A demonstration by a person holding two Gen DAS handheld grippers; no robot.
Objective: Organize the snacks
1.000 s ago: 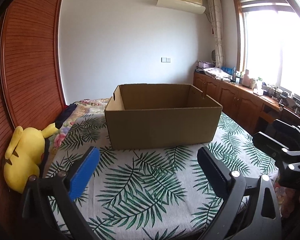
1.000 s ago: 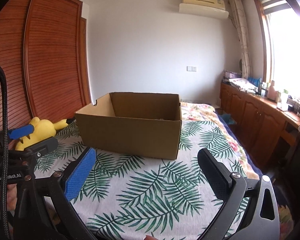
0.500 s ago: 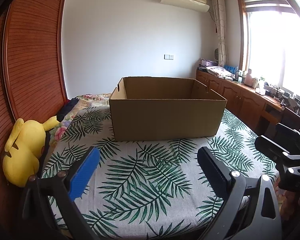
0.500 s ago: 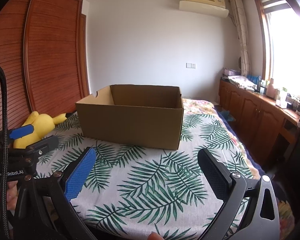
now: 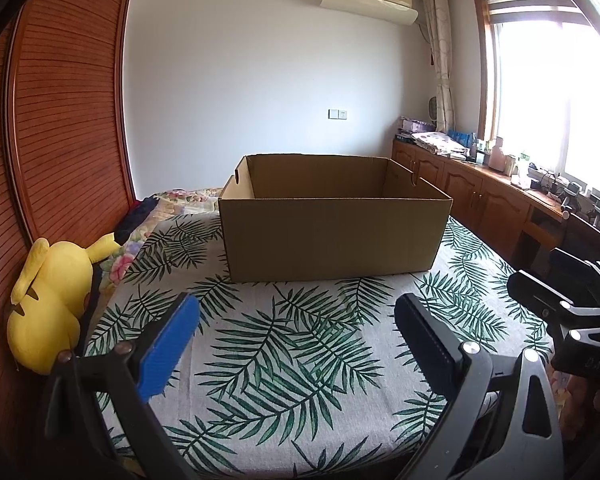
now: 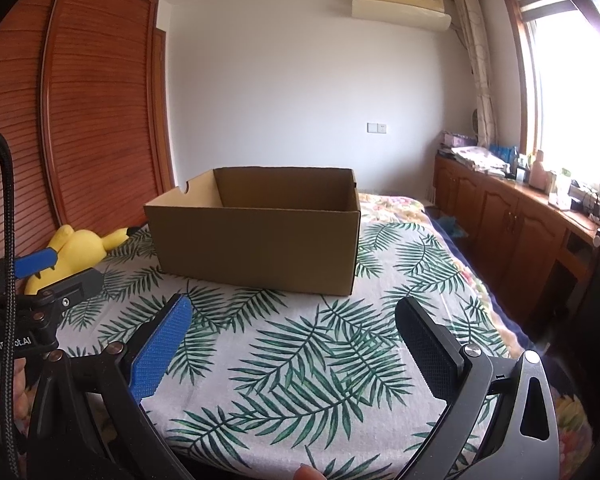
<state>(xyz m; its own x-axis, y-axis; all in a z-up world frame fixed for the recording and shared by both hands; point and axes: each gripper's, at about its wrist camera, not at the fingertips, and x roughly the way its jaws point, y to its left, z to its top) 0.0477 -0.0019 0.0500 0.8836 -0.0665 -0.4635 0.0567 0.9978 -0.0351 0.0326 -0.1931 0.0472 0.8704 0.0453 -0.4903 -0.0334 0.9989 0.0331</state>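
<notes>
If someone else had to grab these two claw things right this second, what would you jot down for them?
Left gripper: open, holding nothing, above the leaf-print bed cover.
Right gripper: open, holding nothing, beside it.
Cardboard box: open-topped, on the bed ahead of both grippers; its floor is hidden from here.
Snacks: none in view.
Done: nothing that shows.
Left: find the snacks and sort them, probably into the box.
The yellow plush toy by the wardrobe is not part of the job.

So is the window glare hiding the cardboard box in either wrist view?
No. Left wrist view: the window is blown out white, but the cardboard box stays sharp. Right wrist view: same glare at the right edge, box clear, wardrobe bowed by fisheye.
</notes>
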